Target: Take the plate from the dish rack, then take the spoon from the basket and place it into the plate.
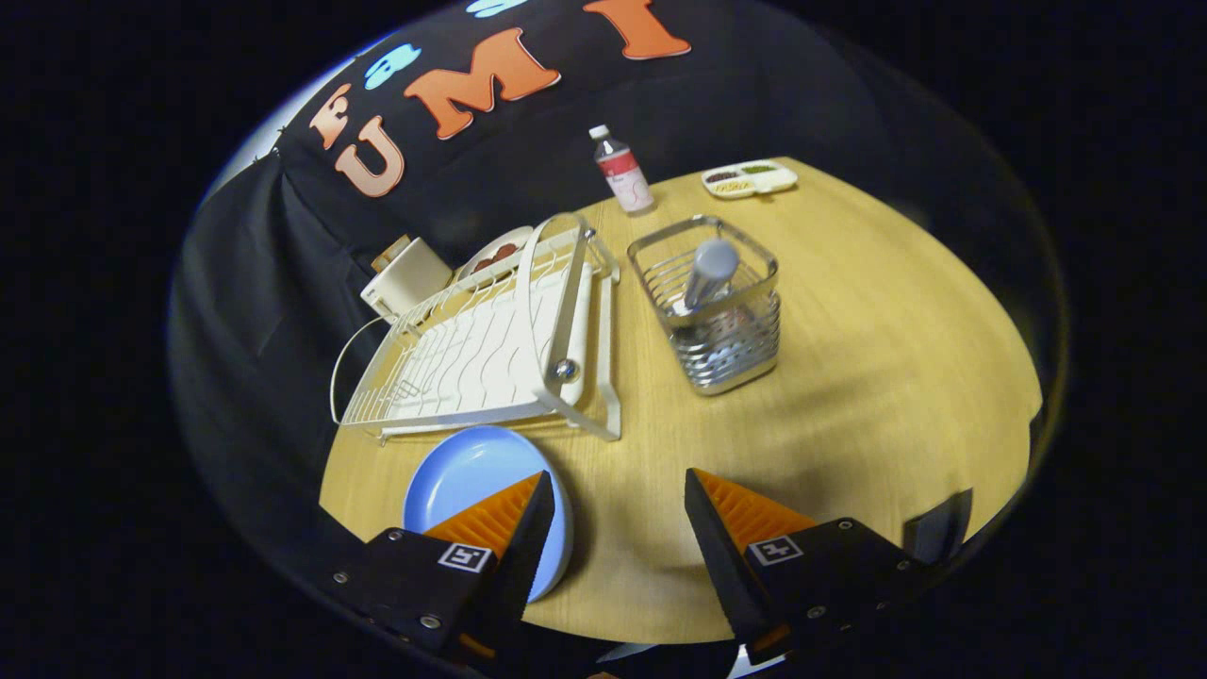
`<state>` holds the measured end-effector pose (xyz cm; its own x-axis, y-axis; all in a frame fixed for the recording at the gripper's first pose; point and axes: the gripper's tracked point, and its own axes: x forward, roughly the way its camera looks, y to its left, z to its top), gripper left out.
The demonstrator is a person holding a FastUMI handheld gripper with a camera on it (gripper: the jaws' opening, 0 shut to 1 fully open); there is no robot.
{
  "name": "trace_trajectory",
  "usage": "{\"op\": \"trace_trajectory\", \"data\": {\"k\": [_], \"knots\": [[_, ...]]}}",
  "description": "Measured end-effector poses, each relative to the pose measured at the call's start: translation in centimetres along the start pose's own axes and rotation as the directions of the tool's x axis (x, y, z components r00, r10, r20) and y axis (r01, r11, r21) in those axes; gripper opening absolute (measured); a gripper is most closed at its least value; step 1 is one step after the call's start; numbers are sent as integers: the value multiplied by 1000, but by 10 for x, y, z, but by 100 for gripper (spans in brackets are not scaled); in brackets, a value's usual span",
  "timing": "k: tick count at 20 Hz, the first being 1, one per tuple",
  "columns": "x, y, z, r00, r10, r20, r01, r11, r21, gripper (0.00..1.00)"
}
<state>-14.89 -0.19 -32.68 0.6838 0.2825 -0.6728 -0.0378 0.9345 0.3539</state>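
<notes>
A light blue plate (471,481) lies flat on the wooden table (849,377), just in front of the white dish rack (490,349). My left finger overlaps the plate's near right rim. My gripper (618,495) is open, with bare table between its fingers. Beyond the fingers, to the right of the rack, stands a metal wire basket (721,311). A spoon (705,273) stands upright in it with its pale grey handle sticking out of the top.
A small bottle (622,172) with a red label stands at the table's far edge. Right of it lies a white tray (750,179) with small compartments. Behind the rack sit a white box (407,278) and a dish (495,253) holding dark pieces.
</notes>
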Motion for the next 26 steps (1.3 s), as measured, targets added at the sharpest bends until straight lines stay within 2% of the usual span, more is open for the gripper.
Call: {"op": "trace_trajectory", "data": {"k": [2, 6, 9, 11, 15, 16, 19, 20, 24, 26], "knots": [[-6, -13, 26, 993, -32, 115, 36, 999, -26, 86], [-16, -27, 76, 951, -82, 299, 108, 992, -70, 86], [-8, -25, 90, 943, -76, 324, 122, 985, -124, 86], [3, -22, 90, 948, -63, 311, 110, 984, -137, 82], [18, -25, 91, 944, -73, 321, 125, 981, -146, 58], [18, -26, 94, 939, -79, 336, 135, 980, -148, 46], [17, -33, 98, 934, -104, 342, 158, 978, -134, 27], [18, -31, 100, 933, -102, 346, 151, 982, -117, 17], [8, -22, 106, 933, -70, 354, 115, 987, -108, 14], [4, -21, 112, 930, -71, 359, 122, 985, -120, 11]]}}
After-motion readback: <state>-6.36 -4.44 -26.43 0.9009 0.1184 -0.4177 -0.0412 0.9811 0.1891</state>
